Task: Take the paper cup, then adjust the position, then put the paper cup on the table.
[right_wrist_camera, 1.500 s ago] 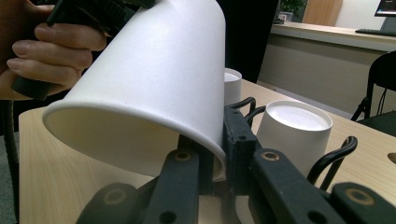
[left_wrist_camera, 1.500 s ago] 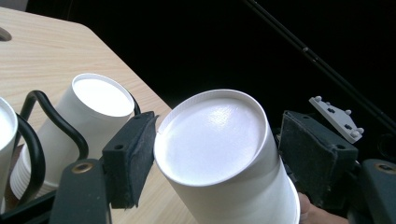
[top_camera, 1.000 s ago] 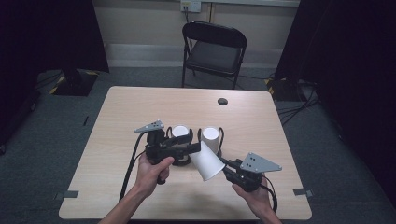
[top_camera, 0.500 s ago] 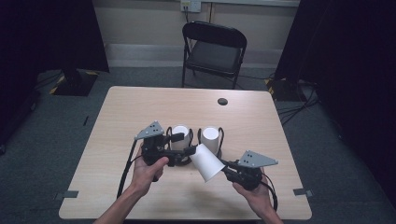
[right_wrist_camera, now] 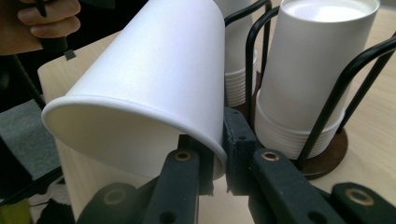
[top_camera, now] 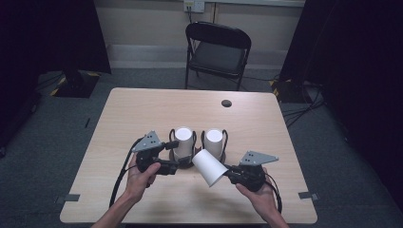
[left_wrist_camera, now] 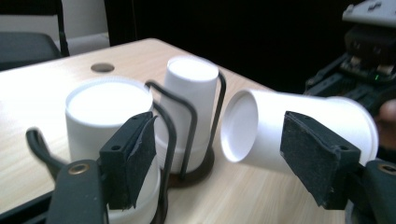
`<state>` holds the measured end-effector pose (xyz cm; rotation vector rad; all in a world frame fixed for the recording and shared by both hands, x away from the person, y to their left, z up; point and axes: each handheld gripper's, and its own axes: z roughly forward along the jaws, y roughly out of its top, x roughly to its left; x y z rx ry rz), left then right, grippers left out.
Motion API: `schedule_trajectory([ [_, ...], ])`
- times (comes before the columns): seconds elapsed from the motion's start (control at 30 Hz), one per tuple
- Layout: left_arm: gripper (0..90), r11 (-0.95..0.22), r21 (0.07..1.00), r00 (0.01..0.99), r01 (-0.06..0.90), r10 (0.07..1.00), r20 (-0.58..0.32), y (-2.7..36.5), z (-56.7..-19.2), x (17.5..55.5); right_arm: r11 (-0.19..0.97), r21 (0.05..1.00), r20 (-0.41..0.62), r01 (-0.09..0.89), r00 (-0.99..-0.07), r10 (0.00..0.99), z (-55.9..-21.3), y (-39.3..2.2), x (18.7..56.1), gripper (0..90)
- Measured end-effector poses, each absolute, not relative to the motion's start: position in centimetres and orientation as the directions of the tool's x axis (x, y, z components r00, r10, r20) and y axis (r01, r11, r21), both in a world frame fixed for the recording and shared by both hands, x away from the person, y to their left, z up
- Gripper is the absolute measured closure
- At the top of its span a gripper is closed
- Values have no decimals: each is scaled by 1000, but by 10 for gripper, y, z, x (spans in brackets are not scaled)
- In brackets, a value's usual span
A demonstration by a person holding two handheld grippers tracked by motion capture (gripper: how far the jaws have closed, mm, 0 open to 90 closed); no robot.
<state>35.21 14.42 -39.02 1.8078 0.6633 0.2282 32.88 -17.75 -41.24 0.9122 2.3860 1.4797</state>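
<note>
table (top_camera: 142, 109): two cup stacks (top_camera: 183, 140) in wire holders, centre | loose cup (top_camera: 209, 166) tilted just before them | chair (top_camera: 216, 50) behind table

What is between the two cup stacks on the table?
Thin black wire bars of their holders and a narrow gap. The left claw view shows this best. The loose cup, shut in the right claw, lies in front, not between them.
</note>
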Motion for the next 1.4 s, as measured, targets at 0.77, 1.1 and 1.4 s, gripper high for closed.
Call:
schedule_trajectory([
  [0.77, 235, -333, 889, 853, 315, 510, -111, 141, -404, 338, 457, 728, 257, 511, -822, 509, -416, -165, 344, 841],
  [1.1, 193, -443, 862, 888, 247, 460, -18, 124, -403, 327, 491, 693, 300, 527, -831, 468, -417, -159, 351, 841],
  [1.4, 161, -498, 843, 906, 205, 423, 30, 115, -409, 321, 550, 641, 325, 536, -838, 438, -419, -151, 355, 842],
])
